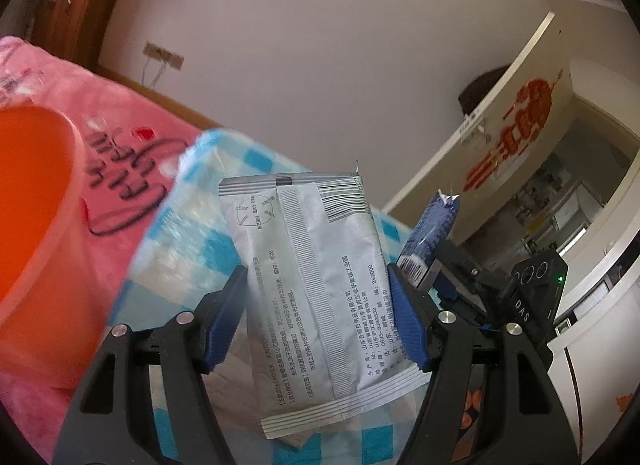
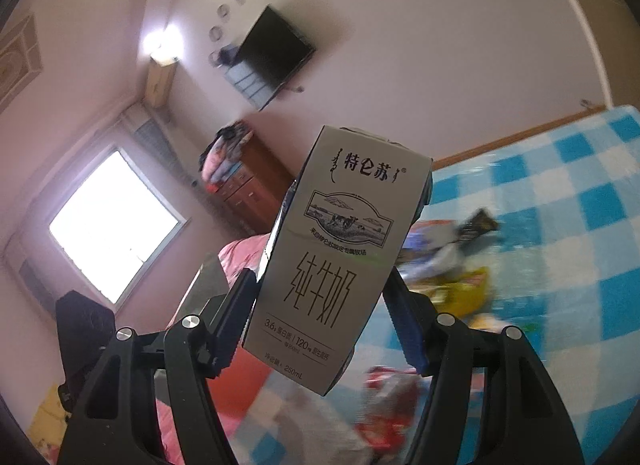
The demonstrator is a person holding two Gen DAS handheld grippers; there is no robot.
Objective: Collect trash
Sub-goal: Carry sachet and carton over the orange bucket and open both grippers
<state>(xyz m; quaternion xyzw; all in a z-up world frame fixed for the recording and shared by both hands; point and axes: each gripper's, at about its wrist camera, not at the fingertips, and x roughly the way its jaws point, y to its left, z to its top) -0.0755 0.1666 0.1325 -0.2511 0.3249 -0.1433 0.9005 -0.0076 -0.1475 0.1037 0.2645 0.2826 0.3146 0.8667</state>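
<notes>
In the left wrist view my left gripper (image 1: 316, 289) is shut on a flat silver-white packet (image 1: 308, 289) with printed text and a barcode, held upright above the blue-checked bed sheet (image 1: 188, 233). An orange plastic bin (image 1: 36, 205) fills the left edge. To the right, my other gripper holds a blue-and-white milk carton (image 1: 430, 233). In the right wrist view my right gripper (image 2: 324, 301) is shut on that grey milk carton (image 2: 336, 257), lifted over the bed. Several colourful wrappers (image 2: 448, 265) lie on the sheet (image 2: 560, 233) behind it.
A pink blanket (image 1: 128, 169) covers the bed beside the bin. An open white door (image 1: 500, 137) stands at the right. A wall-mounted television (image 2: 276, 51), a wooden dresser (image 2: 256, 181) piled with clothes and a bright window (image 2: 116, 229) line the far walls.
</notes>
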